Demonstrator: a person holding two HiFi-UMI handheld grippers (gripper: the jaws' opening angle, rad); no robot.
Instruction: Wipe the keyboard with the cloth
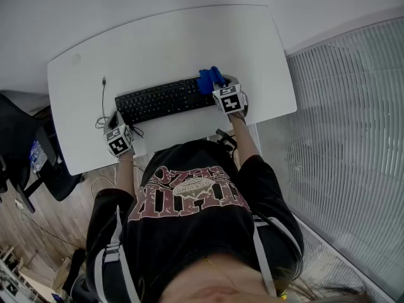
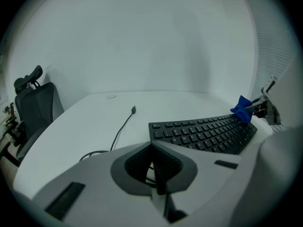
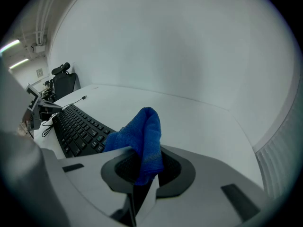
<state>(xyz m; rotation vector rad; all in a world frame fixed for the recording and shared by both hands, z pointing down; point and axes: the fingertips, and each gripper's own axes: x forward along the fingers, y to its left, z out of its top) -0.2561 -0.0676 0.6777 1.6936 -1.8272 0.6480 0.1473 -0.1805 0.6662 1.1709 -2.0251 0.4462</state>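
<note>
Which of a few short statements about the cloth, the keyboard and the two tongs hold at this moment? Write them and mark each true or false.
1. The right tongs are shut on a blue cloth. True.
2. The cloth is at the left end of the keyboard. False: in the head view it is at the keyboard's right end.
3. The left tongs hold a second cloth. False: they are shut, with no cloth in them, near the keyboard's left end.
4. A thin dark cable lies on the white desk, off the keyboard's left end. True.
5. The keyboard is white. False: it is black.
</note>
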